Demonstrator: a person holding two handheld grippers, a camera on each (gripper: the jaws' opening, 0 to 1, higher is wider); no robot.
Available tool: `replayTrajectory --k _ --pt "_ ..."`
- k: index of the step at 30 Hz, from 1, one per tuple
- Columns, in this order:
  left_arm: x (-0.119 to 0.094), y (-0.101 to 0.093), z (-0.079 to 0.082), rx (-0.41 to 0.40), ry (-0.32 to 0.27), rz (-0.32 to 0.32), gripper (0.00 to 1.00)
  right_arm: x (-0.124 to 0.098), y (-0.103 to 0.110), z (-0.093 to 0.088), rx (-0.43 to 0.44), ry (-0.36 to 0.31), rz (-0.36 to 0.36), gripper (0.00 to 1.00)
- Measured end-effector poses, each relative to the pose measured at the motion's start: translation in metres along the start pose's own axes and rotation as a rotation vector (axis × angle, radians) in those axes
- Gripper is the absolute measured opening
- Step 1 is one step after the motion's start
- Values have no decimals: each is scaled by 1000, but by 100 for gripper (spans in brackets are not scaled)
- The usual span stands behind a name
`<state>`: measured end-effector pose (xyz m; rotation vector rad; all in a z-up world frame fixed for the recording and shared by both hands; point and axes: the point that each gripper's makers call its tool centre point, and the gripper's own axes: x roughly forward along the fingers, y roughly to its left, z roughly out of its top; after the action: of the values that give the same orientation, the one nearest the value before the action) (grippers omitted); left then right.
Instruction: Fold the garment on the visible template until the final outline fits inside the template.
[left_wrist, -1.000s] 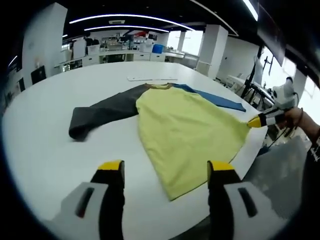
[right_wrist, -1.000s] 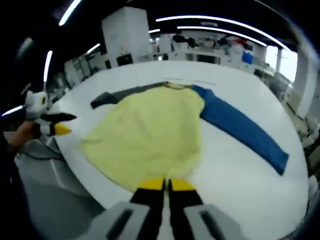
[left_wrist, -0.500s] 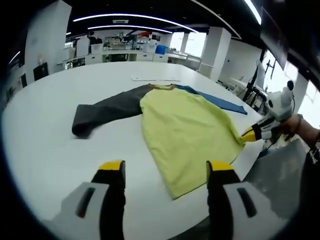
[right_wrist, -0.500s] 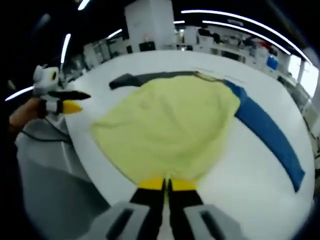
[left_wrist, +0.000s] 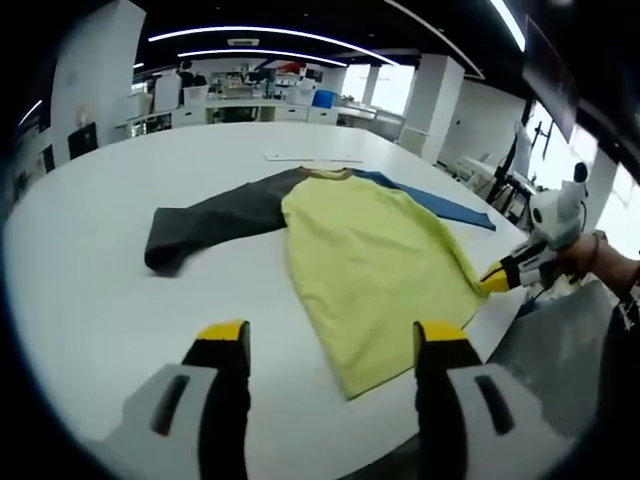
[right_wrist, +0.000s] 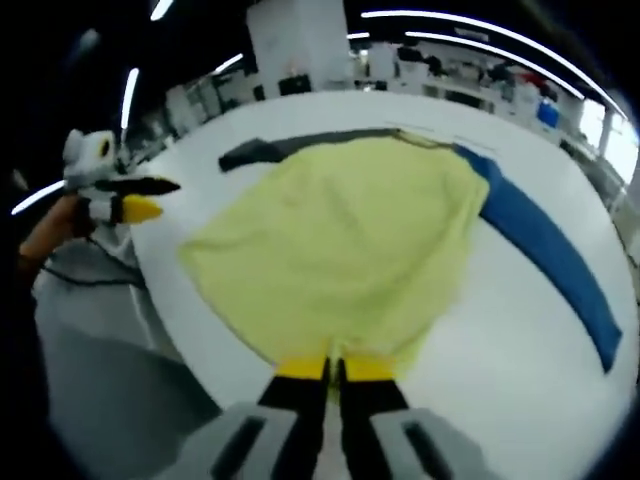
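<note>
1 claw (right_wrist: 333, 368) pinches the garment (right_wrist: 340, 240) hem.

The left gripper (left_wrist: 330, 345) hovers with jaws spread above the white table (left_wrist: 90, 300). A yellow garment (left_wrist: 375, 265) with one grey and one blue sleeve lies flat there. The right gripper (left_wrist: 497, 279) pinches its hem corner at the table edge.
</note>
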<state>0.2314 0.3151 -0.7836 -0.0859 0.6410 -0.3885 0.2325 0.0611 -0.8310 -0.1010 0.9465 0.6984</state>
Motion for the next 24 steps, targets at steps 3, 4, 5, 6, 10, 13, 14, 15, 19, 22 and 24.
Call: replayTrajectory --k 3,4,5,6,10,13,14,15,19,22,24 --pt "0 -2 -1 -1 1 -2 63 -7 -5 1 28 -16 -16 10" --pt "0 -2 -2 -1 5 -1 64 -9 -6 1 32 -14 -20 11" --pt "0 -2 -2 -1 7 -1 63 -10 -6 0 37 -13 -23 11" --pt "0 -2 -4 -3 11 -1 63 -13 -8 0 55 -14 -30 12" --pt "3 -2 -9 -20 19 3 62 -17 -11 -5 151 -9 -50 12" --pt "8 -1 -16 -34 41 15 59 -14 -12 -10 236 8 -59 13" --pt "8 -2 -17 -36 43 16 58 -13 -11 -11 246 10 -59 13" --pt "9 -3 -19 -35 42 15 56 -12 -10 -10 254 3 -56 12" --pt "14 -5 -30 1 90 21 51 -7 -10 -12 291 9 -66 11" --pt "16 -8 -37 -9 120 17 47 -3 -11 -13 313 18 -81 10" --pt "17 -10 -40 -3 139 13 45 -3 -10 -13 326 14 -81 8"
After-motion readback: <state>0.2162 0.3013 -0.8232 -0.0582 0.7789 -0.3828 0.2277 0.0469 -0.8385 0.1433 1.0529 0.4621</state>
